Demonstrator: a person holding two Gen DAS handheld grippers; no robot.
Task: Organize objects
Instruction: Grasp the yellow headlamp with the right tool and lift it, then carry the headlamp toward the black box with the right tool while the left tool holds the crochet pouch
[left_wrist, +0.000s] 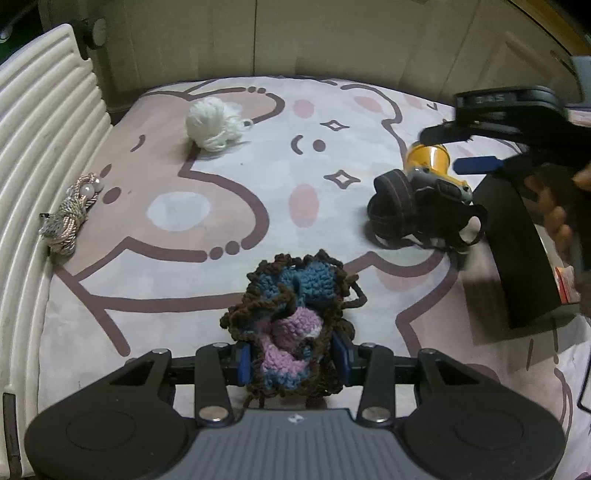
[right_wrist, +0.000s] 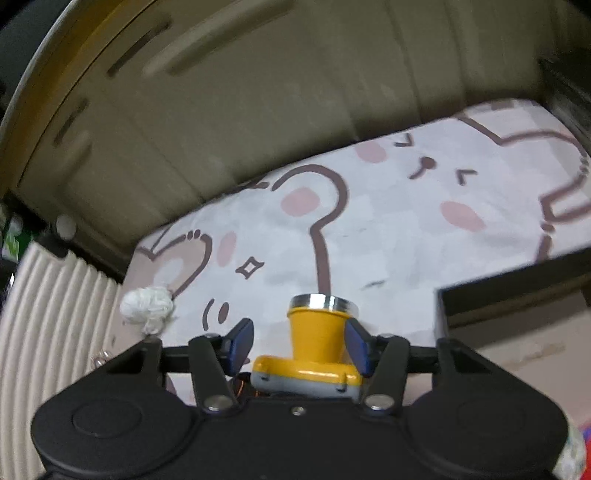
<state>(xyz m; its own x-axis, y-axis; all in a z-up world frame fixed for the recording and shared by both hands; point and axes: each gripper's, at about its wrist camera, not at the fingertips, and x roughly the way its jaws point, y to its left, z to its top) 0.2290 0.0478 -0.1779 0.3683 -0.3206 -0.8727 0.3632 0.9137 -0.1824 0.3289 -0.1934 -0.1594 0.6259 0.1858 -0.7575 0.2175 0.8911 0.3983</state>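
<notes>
Left gripper (left_wrist: 293, 363), bottom centre of left view: clenched on crocheted pouch (left_wrist: 291, 325); soft, light, squashes, best pinched mid-body.

Right gripper (right_wrist: 299, 345), bottom centre of right view: jaws straddle yellow headlamp (right_wrist: 319, 339); right pad seems touching, left apart, so probably released. Headlamp rigid, smooth plastic, slippery; narrow neck best; black strap (left_wrist: 395, 201) dangles.

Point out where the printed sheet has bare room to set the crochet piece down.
The widest bare patch lies mid-sheet, between the white yarn pompom, the cord bundle by the ribbed white panel and the crochet piece. The right side is crowded: yellow headlamp, its black strap and a black box.
</notes>
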